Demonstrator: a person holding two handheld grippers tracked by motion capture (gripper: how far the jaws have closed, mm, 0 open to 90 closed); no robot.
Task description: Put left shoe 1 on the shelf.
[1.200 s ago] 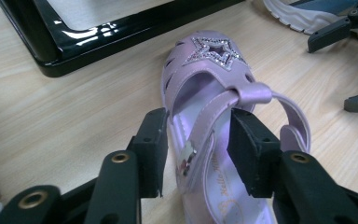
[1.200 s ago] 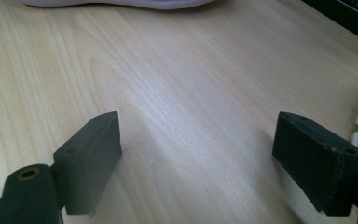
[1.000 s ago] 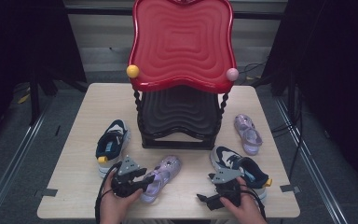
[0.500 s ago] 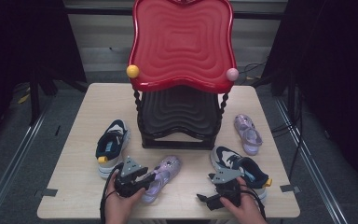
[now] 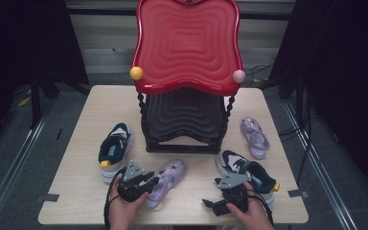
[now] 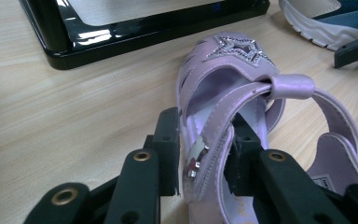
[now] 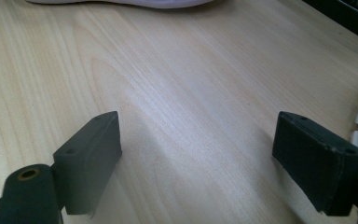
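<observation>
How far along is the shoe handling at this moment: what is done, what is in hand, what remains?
Done: nothing is on the red and black rack yet; its shelves look bare. In hand: the left gripper has just been closing its jaws on the side wall of the near purple sandal, pads pressing, sandal on the table. The right gripper is open over bare wood. Left: the other sandal and both sneakers lie untouched.

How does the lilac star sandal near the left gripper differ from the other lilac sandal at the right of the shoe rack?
The near lilac star sandal has its side wall clamped by the left gripper, whose jaws have just been closing; the far lilac sandal lies free, beside the black shoe rack. Both rest on the wooden table.
</observation>
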